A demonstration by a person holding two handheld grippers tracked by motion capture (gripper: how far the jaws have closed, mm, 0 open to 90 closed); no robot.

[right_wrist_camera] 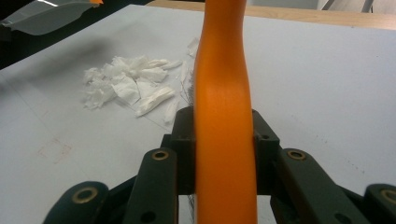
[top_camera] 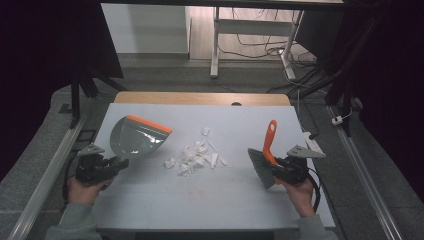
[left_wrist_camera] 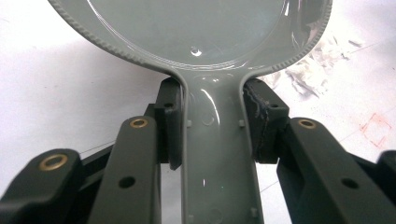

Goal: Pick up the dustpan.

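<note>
Here, no brand, label or readable writing is showing on any of the things; the landmark is the loose pile of torn white paper scraps (top_camera: 196, 156) lying near the middle of the white table top (top_camera: 150, 200). To the left of that pile, the left gripper (top_camera: 119, 164) is clamping its jaws tight on the handle of the grey plastic dustpan with an orange lip (top_camera: 135, 137), pads pressing both sides of the handle in the left gripper view; the pan's orange lip is facing the scraps. To the right of the pile, the right gripper (top_camera: 276, 167) is squeezing the orange handle of the small grey-bristled hand brush (top_camera: 265, 159), bristles pointing toward the pile. Bare table is lying between the pile and each tool, and toward the near edge.
</note>
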